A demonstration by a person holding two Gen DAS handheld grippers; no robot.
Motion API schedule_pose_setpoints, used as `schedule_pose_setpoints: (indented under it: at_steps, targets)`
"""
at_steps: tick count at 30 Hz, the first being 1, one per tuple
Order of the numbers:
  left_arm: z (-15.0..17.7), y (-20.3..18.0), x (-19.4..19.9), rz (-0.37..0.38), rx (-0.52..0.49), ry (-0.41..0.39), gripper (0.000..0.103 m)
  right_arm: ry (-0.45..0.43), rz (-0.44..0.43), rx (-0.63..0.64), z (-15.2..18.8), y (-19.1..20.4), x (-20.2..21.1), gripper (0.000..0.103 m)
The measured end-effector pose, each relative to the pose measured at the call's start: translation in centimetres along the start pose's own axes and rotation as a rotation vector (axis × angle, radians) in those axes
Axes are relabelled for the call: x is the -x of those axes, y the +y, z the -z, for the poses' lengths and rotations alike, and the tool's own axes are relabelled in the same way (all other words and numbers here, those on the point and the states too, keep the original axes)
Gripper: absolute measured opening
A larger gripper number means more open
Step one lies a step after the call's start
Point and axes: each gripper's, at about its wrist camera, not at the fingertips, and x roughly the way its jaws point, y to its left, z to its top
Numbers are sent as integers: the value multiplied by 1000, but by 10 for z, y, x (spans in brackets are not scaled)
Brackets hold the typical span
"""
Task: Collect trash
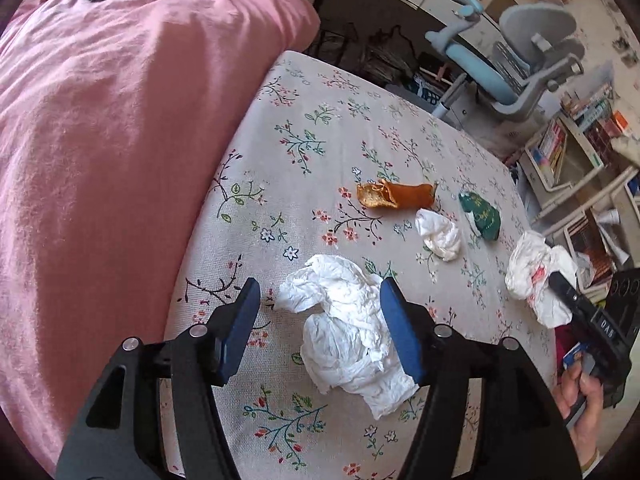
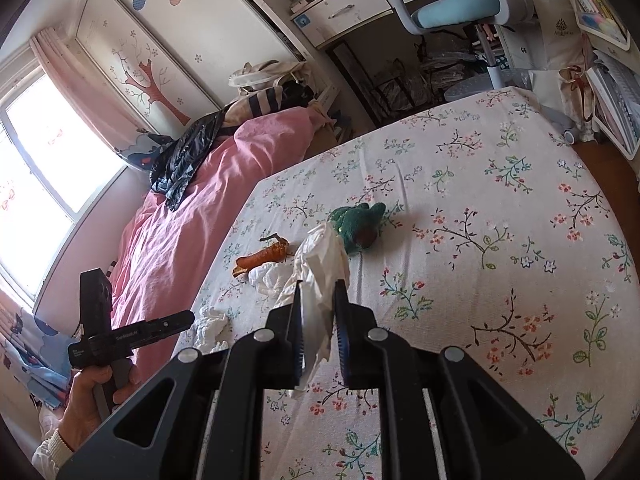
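a: what is sitting closest in the left wrist view?

b: the left gripper (image 1: 320, 324) is hovering low over a floral bedsheet (image 1: 320, 128), its blue-padded jaws standing wide apart. a large crumpled white tissue (image 1: 344, 332) is lying on the sheet between them, brushing the right-hand pad.

a: and a little further out?

b: a smaller tissue wad (image 1: 438, 234) is lying just beyond it, with an orange peel (image 1: 396, 196) behind that and a green wrapper (image 1: 482, 216) to its right. all three are resting on the sheet, near one another but apart.

a: what is the right gripper doing?

b: the right gripper (image 2: 318, 324) is pinching a crumpled white wrapper with red print (image 1: 536, 280). its jaws are clamped together on the paper, which is sticking up past the fingertips and hanging down below them. i cannot tell whether the paper is touching the sheet.

a: what is lying further back?

b: a pink duvet (image 1: 120, 140) is bunching along the left side of the bed, with a black plastic bag (image 2: 180, 164) draped on it. beyond the bed, a grey and blue desk chair (image 1: 520, 52) is standing by a white desk (image 2: 348, 12).
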Motion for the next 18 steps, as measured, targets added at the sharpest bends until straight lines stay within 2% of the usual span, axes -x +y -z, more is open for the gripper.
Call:
schedule_pose_setpoints:
  at_steps: [2,6,7,8,9,11,13,16,18]
  targets:
    - [-2,-4,-4,-6,-10,-8,59,4,-1,3,1,0,-1,15]
    - [-1,-24,-18,-51,-104,2,59,14,1,8,1,1,-4,15]
    - [-1,-29,-19,-66,-126,-8,55,16,2,9,1,1,-4,15]
    - [-1,-32,-21,-59,-140,0,37,17,3,9,1,1,-5,15]
    - [-2,-33,-22,-34,-136,14,25,18,3,9,1,1,-6,15]
    - [-4,-33,-17,-27,-126,0,24,18,3,9,1,1,-6,15]
    - [-7,-33,-10,-60,-130,-13,24,20,2,9,1,1,-6,15]
    - [-10,-31,2,-50,-122,-30,25,22,1,11,2,2,-6,15]
    - [-8,-34,2,-54,-143,-25,30,22,0,10,2,2,-6,15]
